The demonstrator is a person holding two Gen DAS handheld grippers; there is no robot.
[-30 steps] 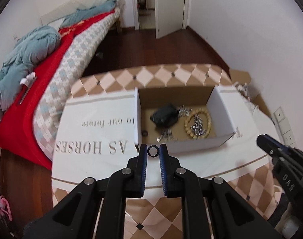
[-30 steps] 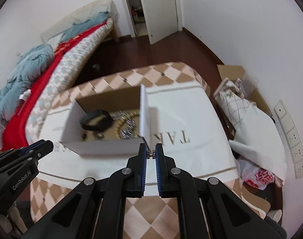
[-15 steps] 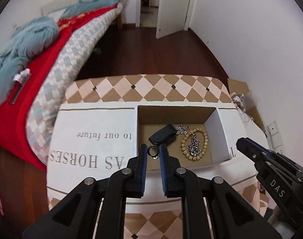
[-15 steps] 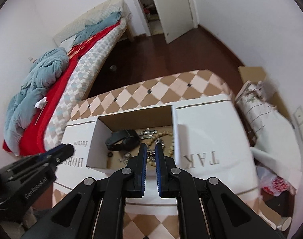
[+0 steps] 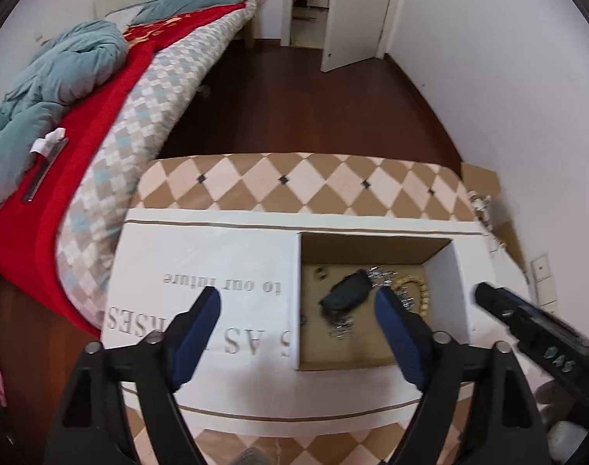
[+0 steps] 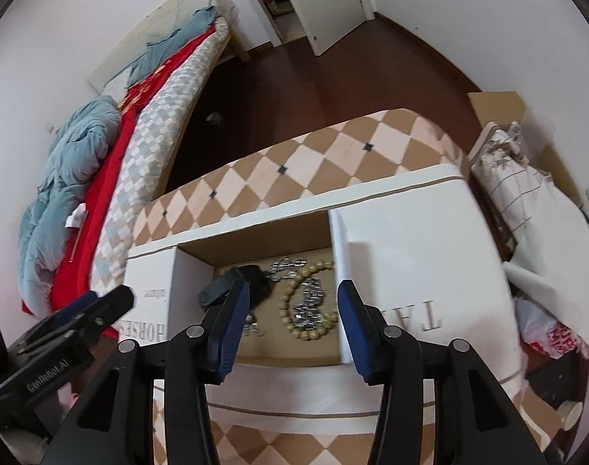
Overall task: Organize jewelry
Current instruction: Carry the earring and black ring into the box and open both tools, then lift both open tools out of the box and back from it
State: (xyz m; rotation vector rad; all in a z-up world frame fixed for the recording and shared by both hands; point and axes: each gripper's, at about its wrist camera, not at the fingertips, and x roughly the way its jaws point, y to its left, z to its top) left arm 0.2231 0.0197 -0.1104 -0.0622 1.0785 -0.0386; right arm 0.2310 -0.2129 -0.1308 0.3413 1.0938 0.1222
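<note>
Jaws of both grippers spread wide above boxed bead bracelet (image 6: 308,302).

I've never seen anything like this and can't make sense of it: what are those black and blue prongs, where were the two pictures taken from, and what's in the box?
No robot here: a person holds a two-finger tool in each hand, each with its own camera looking along the fingers. One picture looks past the left gripper, the other past the right gripper. Both have their blue-padded fingers spread open and hold nothing. Below them an open cardboard box sits on a patterned table. Inside lie a wooden bead bracelet, a silver chain and a black band.
</note>
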